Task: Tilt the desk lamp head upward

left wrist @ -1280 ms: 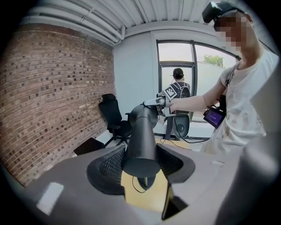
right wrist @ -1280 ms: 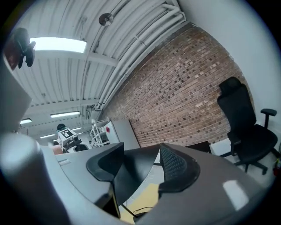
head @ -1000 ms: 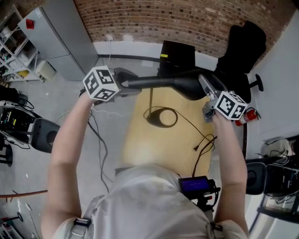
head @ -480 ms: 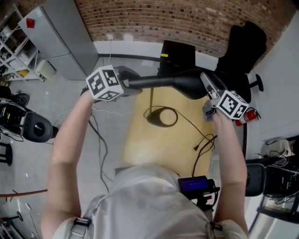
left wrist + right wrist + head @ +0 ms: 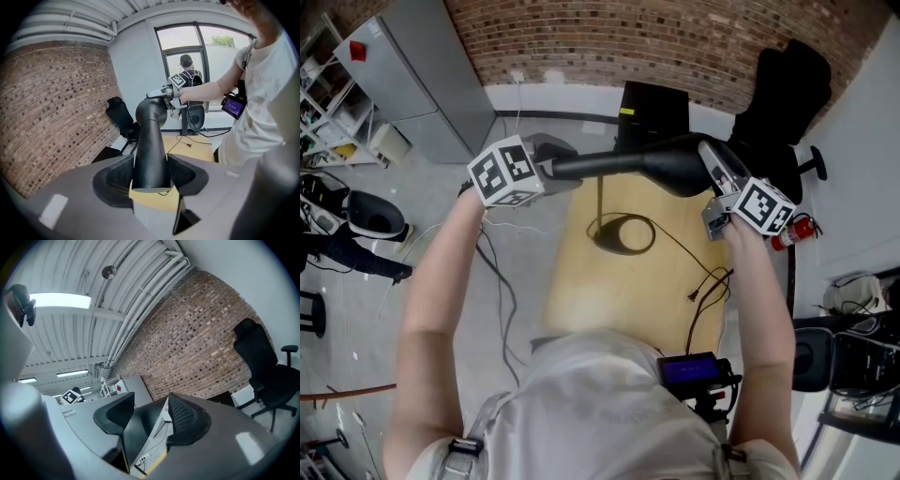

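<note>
**First:** Lamp head (image 5: 680, 169): black cone, held high over the far end of the pale wood table (image 5: 609, 309), at the right end of a level black lamp arm (image 5: 600, 165). The ring base (image 5: 623, 234) sits on the table below.

**Second:** And the grippers?

**First:** The left gripper (image 5: 150, 176) pinches the lamp arm, pads tight on both sides. The right gripper (image 5: 151, 409) has the head's rim between its jaws. They're closing, with a sliver of gap at one pad.

**Second:** Surface, room?

**First:** A loose cable (image 5: 708, 286) trails across the wood, with grey floor (image 5: 516, 281) all round. There's a brick wall (image 5: 675, 37) behind, a black office chair (image 5: 787, 94) to the right and a grey cabinet (image 5: 422, 75) to the left.

**Second:** Anything only one view gives?

**First:** The left gripper view shows a window with a person (image 5: 187, 70) standing before it. The right gripper view shows a ribbed ceiling and a strip light (image 5: 61, 300). Only the head view takes in both grippers and the base together.
</note>
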### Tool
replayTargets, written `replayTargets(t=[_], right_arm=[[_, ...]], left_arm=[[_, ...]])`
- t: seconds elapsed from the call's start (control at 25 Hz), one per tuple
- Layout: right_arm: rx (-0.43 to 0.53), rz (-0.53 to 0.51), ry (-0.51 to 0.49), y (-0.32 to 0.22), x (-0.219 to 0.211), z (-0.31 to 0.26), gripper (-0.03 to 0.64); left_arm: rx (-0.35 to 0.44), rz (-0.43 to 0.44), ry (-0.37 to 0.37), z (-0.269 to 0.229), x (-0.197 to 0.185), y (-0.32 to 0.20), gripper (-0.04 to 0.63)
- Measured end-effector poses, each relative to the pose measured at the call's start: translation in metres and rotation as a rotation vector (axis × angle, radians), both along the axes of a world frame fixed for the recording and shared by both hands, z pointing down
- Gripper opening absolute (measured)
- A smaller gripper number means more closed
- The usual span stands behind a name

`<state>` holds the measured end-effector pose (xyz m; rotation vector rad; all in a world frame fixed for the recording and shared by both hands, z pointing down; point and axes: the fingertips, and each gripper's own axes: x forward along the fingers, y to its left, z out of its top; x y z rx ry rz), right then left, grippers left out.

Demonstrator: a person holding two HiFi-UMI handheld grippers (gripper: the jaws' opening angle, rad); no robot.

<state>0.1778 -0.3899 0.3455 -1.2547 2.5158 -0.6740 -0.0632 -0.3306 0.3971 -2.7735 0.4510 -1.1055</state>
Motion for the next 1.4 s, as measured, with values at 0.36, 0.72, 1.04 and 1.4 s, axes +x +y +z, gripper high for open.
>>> replayTargets(t=[0.36,0.72,1.04,1.4], right_arm=[[0.012,0.009,0.025,-0.002,0.004,-0.002,0.238],[0.059,0.041,0.202,-0.009,0.004,-0.014,0.218],[0.143,0.034,0.286,-0.011,-0.002,-0.042,0.216],[0.17,0.041,0.31,-0.013,-0.01,-0.056,0.202]], left_arm=[[0.011,-0.016,0.019,0.004,0.006,-0.001,0.222],[0.007,-0.059,0.032,0.014,0.011,-0.005,0.221],[-0.013,-0.092,0.059,0.022,0.018,-0.009,0.219],[-0.029,-0.107,0.091,0.027,0.019,-0.012,0.218]])
